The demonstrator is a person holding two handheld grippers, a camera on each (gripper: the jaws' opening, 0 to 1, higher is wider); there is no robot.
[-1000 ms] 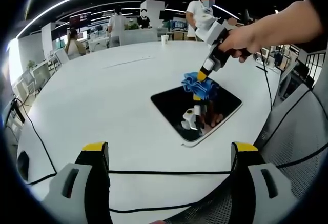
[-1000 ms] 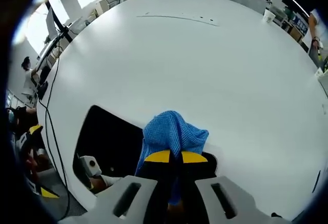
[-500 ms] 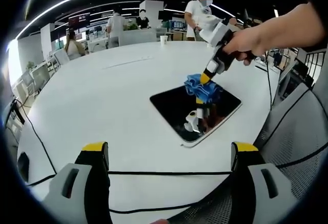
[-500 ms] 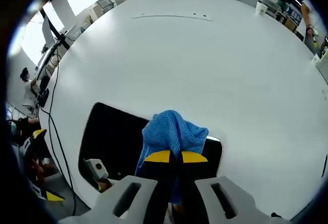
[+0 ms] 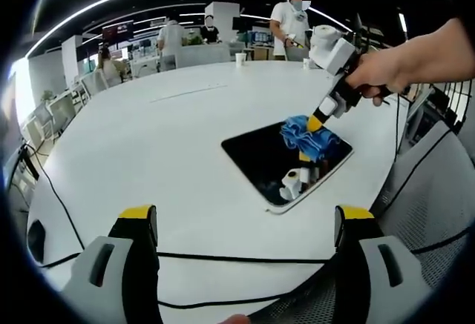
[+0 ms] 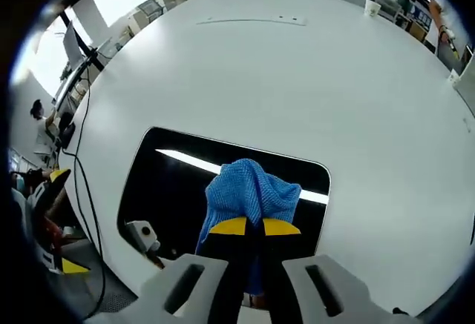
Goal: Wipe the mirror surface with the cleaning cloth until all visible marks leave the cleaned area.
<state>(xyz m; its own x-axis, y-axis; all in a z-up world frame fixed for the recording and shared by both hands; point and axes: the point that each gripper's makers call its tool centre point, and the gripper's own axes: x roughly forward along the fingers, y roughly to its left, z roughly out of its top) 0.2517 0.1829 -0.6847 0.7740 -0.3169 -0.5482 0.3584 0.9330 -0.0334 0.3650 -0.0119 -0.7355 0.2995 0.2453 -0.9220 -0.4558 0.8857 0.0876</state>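
A dark rectangular mirror (image 5: 271,159) (image 6: 178,190) with a white rim lies flat on the white round table (image 5: 148,139). My right gripper (image 6: 254,227) (image 5: 315,124) is shut on a bunched blue cleaning cloth (image 6: 251,190) (image 5: 306,135) and presses it on the mirror's far right part; a hand holds the gripper. The glass reflects that gripper and ceiling lights. My left gripper (image 5: 241,224) stands open low over the table's near edge, nothing between its fingers, well short of the mirror.
A black cable (image 5: 223,250) runs across the table's near edge. A paper cup (image 5: 239,58) stands at the far side. People stand and sit among desks beyond the table. A mesh chair (image 5: 438,190) is at the right.
The right gripper slid the cloth across the mirror toward its right end. In its view more of the mirror now shows. The left gripper has stayed put.
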